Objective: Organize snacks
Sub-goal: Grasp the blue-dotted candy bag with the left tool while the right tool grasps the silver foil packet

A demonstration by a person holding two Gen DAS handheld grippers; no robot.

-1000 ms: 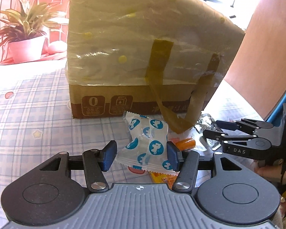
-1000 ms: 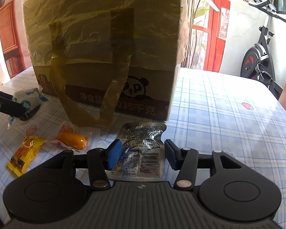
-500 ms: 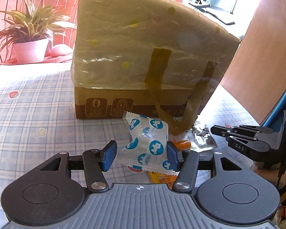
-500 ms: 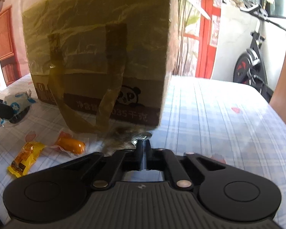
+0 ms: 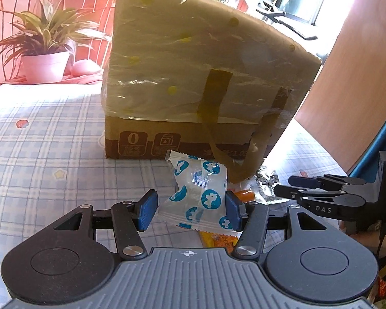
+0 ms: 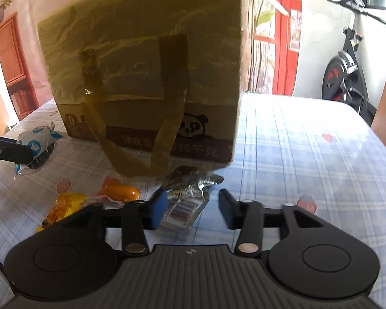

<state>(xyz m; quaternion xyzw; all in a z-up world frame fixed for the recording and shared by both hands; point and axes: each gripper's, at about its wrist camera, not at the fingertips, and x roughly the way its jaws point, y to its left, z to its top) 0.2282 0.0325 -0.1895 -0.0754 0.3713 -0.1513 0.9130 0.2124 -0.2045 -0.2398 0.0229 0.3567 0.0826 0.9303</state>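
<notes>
Left wrist view: the left tongs grip a white-and-blue packet by its lower half, one blue pad at each side, the packet lifted clear of the checked tabletop. It looks light and puffy, a soft crinkly film that probably gives under pressure and may slide — best taken across the filled middle, not by the thin crimped ends. Just under it lies a yellow snack, beyond it an orange one and a foil pouch, with the right tongs coming in from the side. Behind stands the wrapped box, a tape loop hanging from its front, and farthest off a potted plant.

The right wrist view gives what that one lacks — the right tongs are open, the foil pouch between them, against the left pad and apart from the right. The pouch is flat and likely slick; I judge it best pinched across its width. This view also shows the yellow snack and orange snack whole and apart on the tabletop, and a panda print on the box. The plant shows only in the left view.
</notes>
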